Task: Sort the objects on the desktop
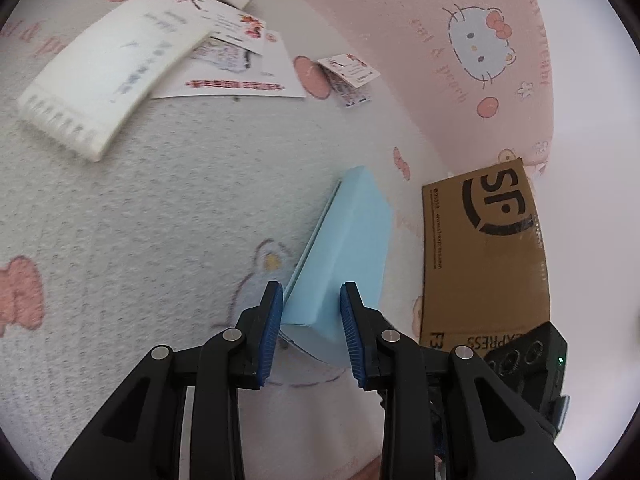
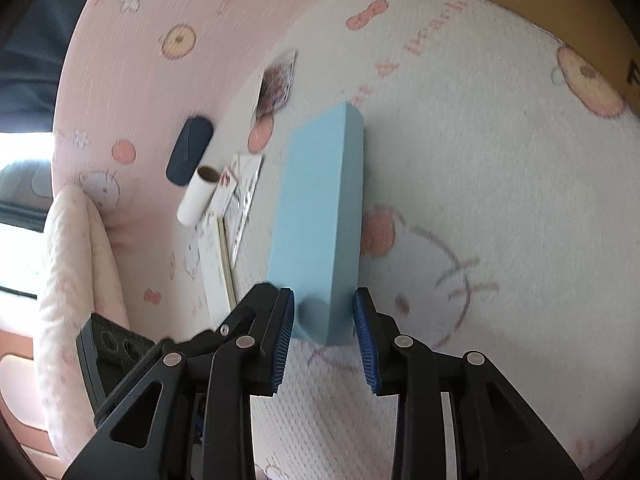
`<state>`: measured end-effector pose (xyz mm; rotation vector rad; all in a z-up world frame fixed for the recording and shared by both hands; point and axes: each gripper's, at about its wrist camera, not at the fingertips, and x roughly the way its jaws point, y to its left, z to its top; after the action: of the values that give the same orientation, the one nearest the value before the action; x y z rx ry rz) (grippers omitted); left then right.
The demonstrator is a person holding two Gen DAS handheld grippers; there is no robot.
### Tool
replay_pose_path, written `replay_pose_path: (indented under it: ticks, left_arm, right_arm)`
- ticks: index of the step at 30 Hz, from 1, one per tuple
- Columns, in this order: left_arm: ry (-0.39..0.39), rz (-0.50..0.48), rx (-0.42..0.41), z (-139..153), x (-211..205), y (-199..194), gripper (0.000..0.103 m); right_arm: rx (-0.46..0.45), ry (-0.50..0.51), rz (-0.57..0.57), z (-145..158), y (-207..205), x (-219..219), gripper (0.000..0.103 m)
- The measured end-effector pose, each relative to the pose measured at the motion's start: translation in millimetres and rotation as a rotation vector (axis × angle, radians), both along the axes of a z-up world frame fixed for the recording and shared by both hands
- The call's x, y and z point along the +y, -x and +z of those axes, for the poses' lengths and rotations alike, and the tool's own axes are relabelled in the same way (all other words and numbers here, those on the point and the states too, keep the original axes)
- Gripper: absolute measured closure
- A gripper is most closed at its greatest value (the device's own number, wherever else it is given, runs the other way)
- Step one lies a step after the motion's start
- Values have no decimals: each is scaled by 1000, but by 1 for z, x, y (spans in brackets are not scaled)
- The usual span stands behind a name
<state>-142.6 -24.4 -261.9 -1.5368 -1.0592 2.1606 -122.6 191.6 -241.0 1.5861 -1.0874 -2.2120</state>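
Observation:
A long light-blue box [image 1: 344, 240] stands on its narrow side on the bed cover, its near end between both grippers. My left gripper [image 1: 311, 314] has its blue pads pressed against the two sides of that end. In the right wrist view the same blue box [image 2: 320, 200] runs away from me, and my right gripper [image 2: 324, 316] is closed on its near end as well. Part of the left gripper [image 2: 120, 356] shows just to the left of it. The box's near end face is hidden behind the fingers.
A brown cardboard shipping box [image 1: 488, 264] lies right of the blue box. Farther off lie a white comb-edged pack [image 1: 104, 84], printed cards [image 1: 240, 68], a small card packet [image 1: 348, 76], a paper tube [image 2: 198, 196], a dark case [image 2: 188, 152] and a rolled pink blanket [image 2: 76, 264].

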Motion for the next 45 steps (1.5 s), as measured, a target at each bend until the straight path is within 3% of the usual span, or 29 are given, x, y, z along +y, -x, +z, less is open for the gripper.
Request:
replay_pose_path:
  ticks: [6, 8, 9, 11, 12, 15, 20, 23, 25, 30, 38, 45]
  left_arm:
    - [18, 0, -21, -3, -17, -5, 70]
    - [17, 27, -17, -1, -24, -8, 69]
    - [25, 39, -15, 0, -26, -10, 66]
    - [49, 60, -10, 3, -30, -14, 53]
    - [64, 69, -9, 4, -31, -16, 42]
    - [112, 91, -9, 6, -30, -20, 38]
    - [168, 97, -3, 7, -22, -23, 38]
    - [258, 69, 44, 17, -12, -29, 38]
    - [364, 17, 98, 26, 0, -34, 38]
    - [545, -89, 172, 35, 20, -47, 38]
    - [669, -199, 198, 29, 42, -54, 38]
    - [876, -349, 299, 21, 73, -70, 38]
  right_arm:
    - [11, -50, 133, 2, -9, -12, 74]
    - [36, -58, 143, 7, -7, -6, 69]
    - [53, -66, 145, 11, -7, -3, 65]
    - [104, -105, 151, 22, -5, 5, 45]
    - [119, -121, 153, 25, -4, 8, 43]
    - [140, -160, 152, 30, 4, 21, 43]
    - [116, -136, 116, 22, 21, 42, 43]
    - [100, -125, 116, 15, 36, 50, 43]
    - [90, -121, 132, 10, 47, 54, 43]
    - [100, -178, 230, 8, 77, 55, 43]
    - [131, -233, 348, 5, 114, 59, 42]
    - [120, -76, 396, -7, 134, 55, 42]
